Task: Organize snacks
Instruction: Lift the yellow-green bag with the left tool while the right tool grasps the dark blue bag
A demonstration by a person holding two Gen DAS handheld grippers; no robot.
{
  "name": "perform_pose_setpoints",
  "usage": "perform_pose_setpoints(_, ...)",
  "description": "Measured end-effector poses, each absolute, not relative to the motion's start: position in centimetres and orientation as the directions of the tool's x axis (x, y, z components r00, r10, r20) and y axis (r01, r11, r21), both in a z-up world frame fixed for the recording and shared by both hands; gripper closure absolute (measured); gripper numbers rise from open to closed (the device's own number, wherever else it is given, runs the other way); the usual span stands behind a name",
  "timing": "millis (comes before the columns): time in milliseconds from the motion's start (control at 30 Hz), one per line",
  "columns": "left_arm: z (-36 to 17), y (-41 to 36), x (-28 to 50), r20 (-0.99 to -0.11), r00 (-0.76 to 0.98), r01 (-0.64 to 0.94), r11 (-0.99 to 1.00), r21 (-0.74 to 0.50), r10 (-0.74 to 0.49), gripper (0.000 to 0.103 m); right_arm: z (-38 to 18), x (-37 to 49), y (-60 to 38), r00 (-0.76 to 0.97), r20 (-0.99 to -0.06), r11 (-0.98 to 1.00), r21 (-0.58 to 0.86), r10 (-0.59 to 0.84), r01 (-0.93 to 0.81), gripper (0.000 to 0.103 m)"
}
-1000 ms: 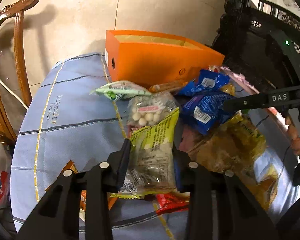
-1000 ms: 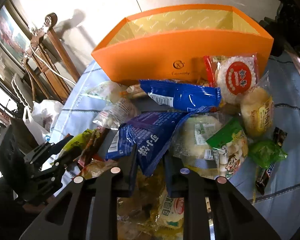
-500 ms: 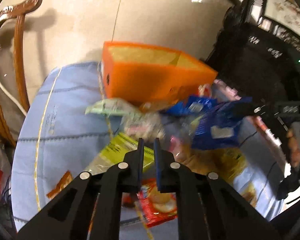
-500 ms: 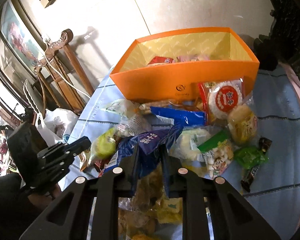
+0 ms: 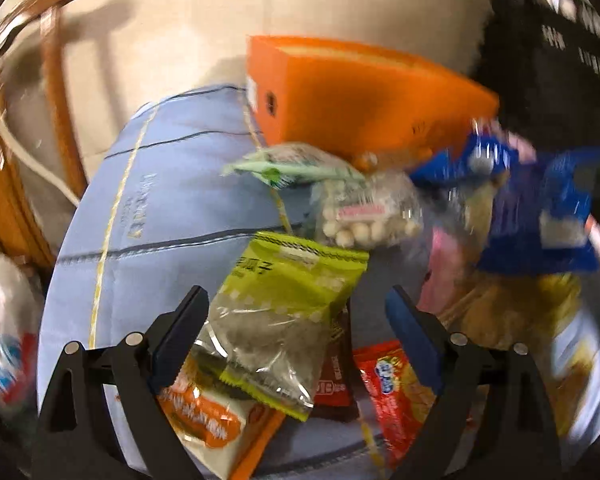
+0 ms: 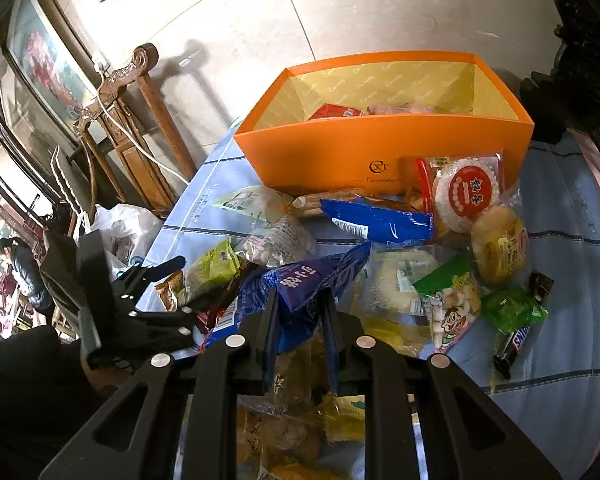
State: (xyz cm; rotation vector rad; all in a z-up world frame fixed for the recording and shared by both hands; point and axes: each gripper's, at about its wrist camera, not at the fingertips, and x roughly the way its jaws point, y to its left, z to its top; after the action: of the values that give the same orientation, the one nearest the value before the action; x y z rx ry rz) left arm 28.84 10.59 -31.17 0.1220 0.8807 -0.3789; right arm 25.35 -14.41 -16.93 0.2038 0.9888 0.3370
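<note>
- The orange box (image 6: 384, 152) stands open-topped at the far side of the blue tablecloth (image 6: 572, 248), straight ahead of both grippers.
- The right gripper (image 6: 300, 312) pinches the blue snack bag (image 6: 300, 280) (clear room to the box).
- The left gripper (image 5: 296, 312) is spread wide around the yellow-green packet (image 5: 288, 300), which lies lengthwise along its fingers.
</note>
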Motion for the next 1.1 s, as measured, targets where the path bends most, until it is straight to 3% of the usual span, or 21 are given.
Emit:
perform_pose_setpoints(67,-32.4,10.1,29.3,-0.799,0.561,0.381,0.924,0.015,-0.219,0.016,-16.9,25.5,-14.4,0.504,-0.781,0.93,0.318,0.368,-0.185,0.084)
perform_pose_setpoints(100,-32.6,10.3,29.4,-0.799,0.561,0.372,0.928,0.009,-0.217,0.02,-17.0,25.5,-14.3,0.504,-0.782,0.93,0.317,0.367,-0.186,0.084)
perform_pose_setpoints(167,-32.2,11.0,29.6,-0.785,0.569,0.352,0.935,-0.038,-0.246,0.051,-17.1,25.5,-14.3,0.504,-0.782,0.931,0.314,0.366,-0.188,0.084)
perform_pose_setpoints(233,-31.5,11.1,29.2,-0.755,0.596,0.371,0.928,-0.045,-0.275,0.061,-17.2,25.5,-14.4,0.502,-0.785,0.931,0.315,0.364,-0.183,0.084)
perform_pose_setpoints(667,-28.8,12.7,26.7,-0.697,0.609,0.386,0.909,-0.158,-0.379,0.079,-17.6,25.7,-14.7,0.506,-0.785,0.933,0.318,0.358,-0.167,0.084)
perform_pose_setpoints(1100,-27.1,12.4,25.3,-0.679,0.605,0.412,0.893,-0.18,-0.416,0.082,-16.3,25.3,-14.5,0.531,-0.763,0.929,0.32,0.368,-0.183,0.084)
